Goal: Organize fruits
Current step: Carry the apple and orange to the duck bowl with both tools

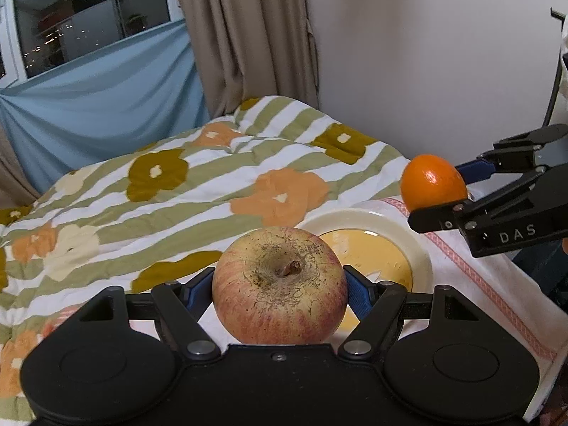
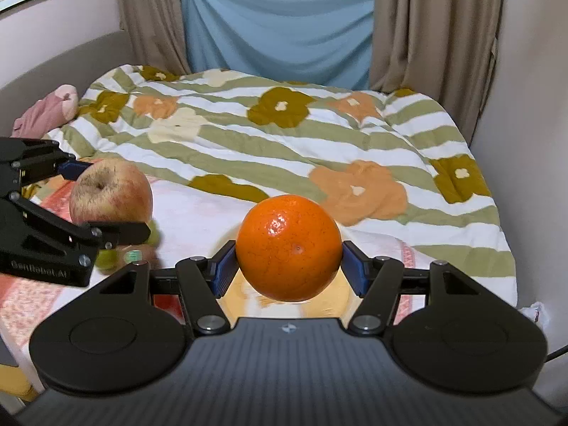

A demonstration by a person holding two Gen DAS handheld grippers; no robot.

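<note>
Carrying 2 fruits at once: the left gripper (image 1: 280, 293) has its fingers closed on an apple (image 1: 279, 285), stem end up, blue pads pressing both flanks; the right gripper (image 2: 288, 266) has its fingers closed on an orange (image 2: 288, 246) in the same way. Both fruits are clear of any surface, held above a cloth (image 1: 472, 284) with a red patterned border that lies on the bed, near the quilt's (image 1: 198, 184) near edge.

Plate (image 1: 401, 229), cream rim with yellow centre, sits on the cloth directly beyond the apple and below the orange. What shows of it is bare; part is hidden behind the apple.

Right wrist view: at least 1 more fruit, greenish and blurred (image 2: 106, 257), lies on the cloth under the left gripper, with what may be another reddish one beside it. Count uncertain.

Judgement: pick-up of 2 fruits done, placement not done. Assuming the plate is the destination, remaining work is setting down apple and orange, then collecting the leftover fruit on the cloth. Early to middle stage.
</note>
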